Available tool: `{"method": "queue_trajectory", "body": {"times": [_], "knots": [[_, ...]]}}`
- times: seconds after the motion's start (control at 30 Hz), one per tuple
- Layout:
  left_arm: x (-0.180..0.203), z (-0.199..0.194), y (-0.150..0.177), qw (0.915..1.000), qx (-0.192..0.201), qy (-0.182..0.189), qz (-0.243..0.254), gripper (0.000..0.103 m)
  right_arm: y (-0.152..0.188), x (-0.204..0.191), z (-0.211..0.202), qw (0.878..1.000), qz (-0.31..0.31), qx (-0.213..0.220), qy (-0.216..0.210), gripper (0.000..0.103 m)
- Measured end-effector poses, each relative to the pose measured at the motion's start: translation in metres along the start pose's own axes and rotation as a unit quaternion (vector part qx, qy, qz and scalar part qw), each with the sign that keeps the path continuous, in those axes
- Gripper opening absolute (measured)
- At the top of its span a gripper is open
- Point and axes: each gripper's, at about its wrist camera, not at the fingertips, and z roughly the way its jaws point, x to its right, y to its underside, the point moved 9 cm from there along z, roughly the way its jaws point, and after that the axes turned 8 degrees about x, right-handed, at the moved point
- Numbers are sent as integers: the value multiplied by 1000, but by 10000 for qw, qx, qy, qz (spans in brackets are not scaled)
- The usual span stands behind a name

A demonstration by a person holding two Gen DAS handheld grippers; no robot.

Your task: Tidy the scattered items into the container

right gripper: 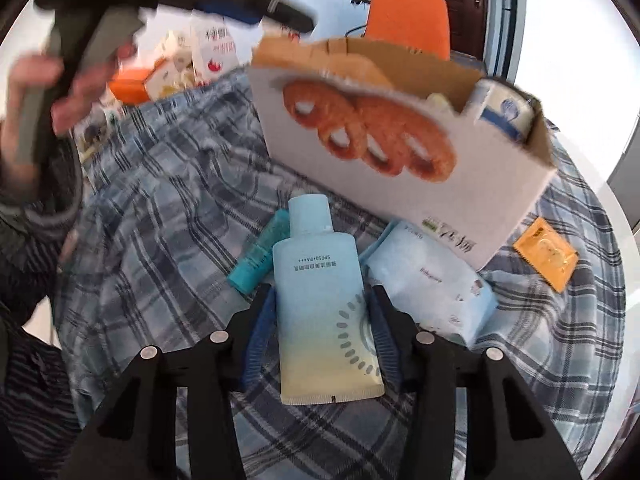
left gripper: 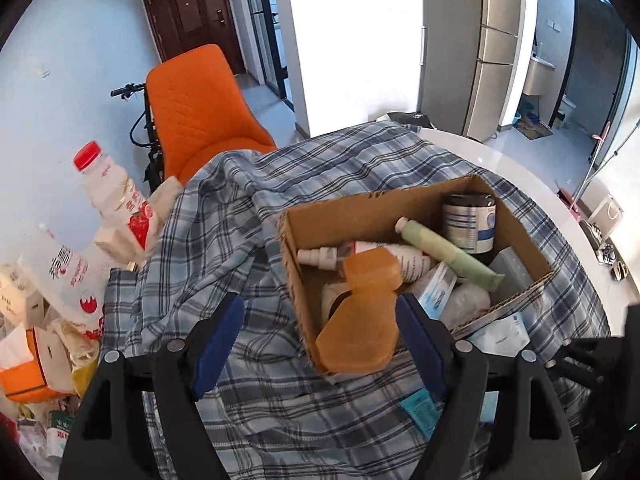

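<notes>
Right gripper (right gripper: 322, 344): jaws narrowed around the sunscreen tube (right gripper: 324, 312), blue pads at both of its sides; whether they press it I cannot tell.
Sunscreen tube: flat on the plaid cloth (right gripper: 168, 208) between the right pads, cap pointing away toward the box.
Teal tube (right gripper: 260, 254): just left of the sunscreen tube, on the cloth.
Wipes pack (right gripper: 434, 284): just right of the right gripper's tip, near the box's foot.
Orange sachet (right gripper: 546, 252): farther right, beside the box corner.
Left gripper (left gripper: 320, 320): jaws spread wide, nothing clamped; right pad close beside the amber bottle.
Amber bottle (left gripper: 362, 312): ahead of the left gripper, leaning over the box's near wall, apparently free of the pads.
Box (left gripper: 400, 200): beyond the left gripper; holds a green tube (left gripper: 444, 254), a dark jar (left gripper: 468, 220), a spray bottle (left gripper: 320, 258).
Hand (right gripper: 48, 92): up left of the right gripper, blurred, gripping the left handle.
Clutter: red-capped bottle (left gripper: 110, 184) and packets far left of the left gripper.
</notes>
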Motion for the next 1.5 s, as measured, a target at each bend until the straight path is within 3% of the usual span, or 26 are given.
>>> {"method": "queue_trajectory", "body": {"times": [0.13,0.27,0.33,0.37,0.43,0.53,0.67,0.73,0.8,1.0,1.13,1.2,1.5], "knots": [[3,14,11,9997,-186,103,-100,80,-24,7,-20,9993,173,337,4,46],[-4,27,17,9993,-198,-313,7,81,-60,21,-47,9960,239,836,204,44],[-6,34,20,9993,-244,-284,-47,81,-76,29,-57,9937,240,1042,342,42],[-8,35,20,9993,-248,-272,-80,81,-84,33,-61,9923,259,1142,405,35],[-11,37,19,9992,-262,-288,-109,81,-99,38,-61,9902,345,1284,428,25],[-9,33,18,9995,-215,-238,-83,81,-119,47,-59,9871,434,1462,478,25],[-1,18,14,10000,-79,-26,-25,81,-129,56,-42,9876,506,1382,539,25],[-1,12,14,10000,-63,-21,-2,81,-125,58,-33,9891,491,1238,634,25],[-1,6,17,10000,-66,1,36,81,-114,52,-34,9908,553,1152,443,25],[7,-6,46,9985,-282,474,-24,81,-32,25,-28,9991,215,319,177,25],[22,-14,59,9985,-238,478,131,81,6,6,-15,10000,74,0,-51,25],[29,-16,62,9983,-244,480,224,81,10,2,-11,10000,4,57,-54,30],[25,-19,64,9986,-293,418,131,81,17,-3,17,9997,-173,-192,-42,30]]}}
